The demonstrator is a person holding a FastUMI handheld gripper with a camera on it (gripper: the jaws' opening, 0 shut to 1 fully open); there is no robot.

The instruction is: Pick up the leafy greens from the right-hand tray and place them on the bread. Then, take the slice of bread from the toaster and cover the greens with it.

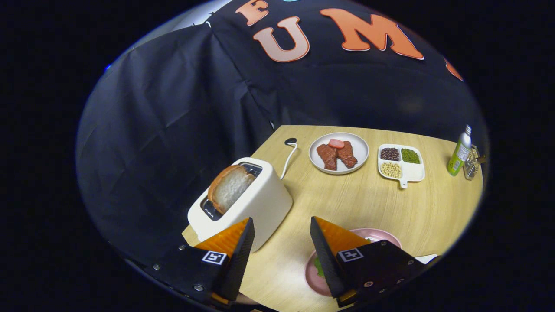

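The gripper [282,234] has its fingers spread wide apart with nothing between them but bare pale wood-grain bench [390,208]. The fingers' inner faces look ridged.

Just ahead of the left finger stands a cream-white, smooth, rounded-corner toaster [260,203]. A thick slice of bread with a brown crust and pale, porous crumb [229,187] sticks up out of its slot, leaning a little. A thin white cord [289,159] runs from behind the toaster across the bench to a small dark plug end.

Under and just beyond the right finger lies a round pink plate [381,236], mostly hidden by the finger. A small patch of leafy greens [319,266] shows on it beside the finger's inner edge; whether bread lies beneath cannot be told.

Beyond the fingers sits a round white plate [360,151] holding two reddish-brown slabs of meat and one small pink-red piece. Beside it is a white divided tray with a short handle [412,173]: dark brown beans in one compartment, small green ones in another, pale yellow ones in a third, and a fourth compartment bare. Further along stands a slim green bottle with a silver cap [459,151], touching or just beside a small clear glass object [471,167].
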